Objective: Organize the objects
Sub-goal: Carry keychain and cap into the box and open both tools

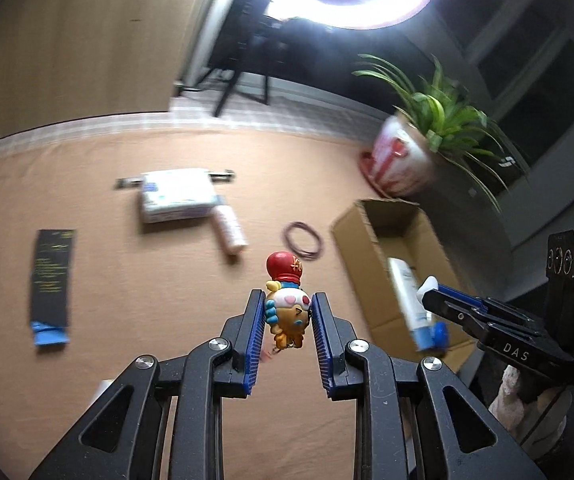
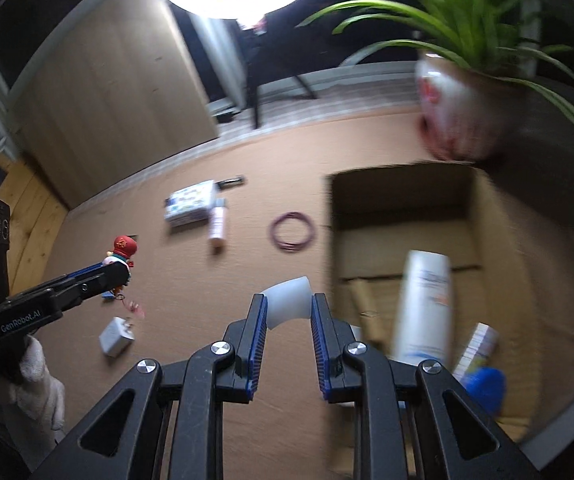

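Note:
My left gripper [image 1: 288, 312] is shut on a small cartoon figurine keychain [image 1: 288, 300] with a red hat, held above the tan table; it also shows in the right wrist view [image 2: 121, 254]. My right gripper [image 2: 287, 312] is shut on a white curved plastic piece [image 2: 289, 300], just left of an open cardboard box [image 2: 407, 216]. The box holds a white tube with a blue cap [image 2: 423, 300] and a small white carton [image 2: 477, 344]. In the left wrist view the box [image 1: 367, 236] lies to the right, with the right gripper [image 1: 431, 298] over it.
On the table lie a patterned box [image 1: 177, 194], a white bottle [image 1: 229, 230], a purple cord loop [image 1: 303, 240], a black card [image 1: 51, 268] and a white charger [image 2: 116, 336]. A potted plant [image 1: 407, 156] stands behind the cardboard box.

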A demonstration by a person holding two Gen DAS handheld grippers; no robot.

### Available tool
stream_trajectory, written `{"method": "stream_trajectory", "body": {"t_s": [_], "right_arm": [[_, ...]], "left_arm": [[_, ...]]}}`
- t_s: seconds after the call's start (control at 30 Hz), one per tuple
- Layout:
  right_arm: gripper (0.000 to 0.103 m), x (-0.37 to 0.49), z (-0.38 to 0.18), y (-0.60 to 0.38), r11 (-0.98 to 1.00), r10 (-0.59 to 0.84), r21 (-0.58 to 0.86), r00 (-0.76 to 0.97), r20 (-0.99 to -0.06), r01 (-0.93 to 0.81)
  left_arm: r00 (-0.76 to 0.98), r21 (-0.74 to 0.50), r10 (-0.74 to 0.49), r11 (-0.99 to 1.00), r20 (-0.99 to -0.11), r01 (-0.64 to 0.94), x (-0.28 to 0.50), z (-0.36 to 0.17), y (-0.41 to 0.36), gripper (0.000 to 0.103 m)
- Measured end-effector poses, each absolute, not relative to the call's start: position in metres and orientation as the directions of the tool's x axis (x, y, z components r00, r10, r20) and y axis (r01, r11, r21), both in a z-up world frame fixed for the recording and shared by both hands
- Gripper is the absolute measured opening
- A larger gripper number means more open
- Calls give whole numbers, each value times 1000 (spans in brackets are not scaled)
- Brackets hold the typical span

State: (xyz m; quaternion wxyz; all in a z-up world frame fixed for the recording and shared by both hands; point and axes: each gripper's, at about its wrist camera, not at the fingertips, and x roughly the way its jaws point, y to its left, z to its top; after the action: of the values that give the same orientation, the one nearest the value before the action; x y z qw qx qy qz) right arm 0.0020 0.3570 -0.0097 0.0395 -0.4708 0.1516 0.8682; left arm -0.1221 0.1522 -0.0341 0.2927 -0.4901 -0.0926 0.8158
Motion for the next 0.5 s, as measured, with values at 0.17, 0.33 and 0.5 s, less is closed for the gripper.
{"method": "stream_trajectory", "body": {"t_s": [0.17, 0.33, 0.5], "right_arm": [[20, 26, -10, 390, -937, -8, 196, -545, -839, -289], [20, 44, -14, 413, -921, 14, 198, -537, -844, -335], [20, 54, -17, 424, -913, 24, 199, -534, -845, -356]], "left_arm": [[-294, -445, 606, -766, -739, -464, -111, -32, 205, 25], [-244, -442, 633, -720, -735, -535, -100, -29, 258, 25], [-207, -435, 641, -688, -739, -581, -92, -29, 302, 25]]}}
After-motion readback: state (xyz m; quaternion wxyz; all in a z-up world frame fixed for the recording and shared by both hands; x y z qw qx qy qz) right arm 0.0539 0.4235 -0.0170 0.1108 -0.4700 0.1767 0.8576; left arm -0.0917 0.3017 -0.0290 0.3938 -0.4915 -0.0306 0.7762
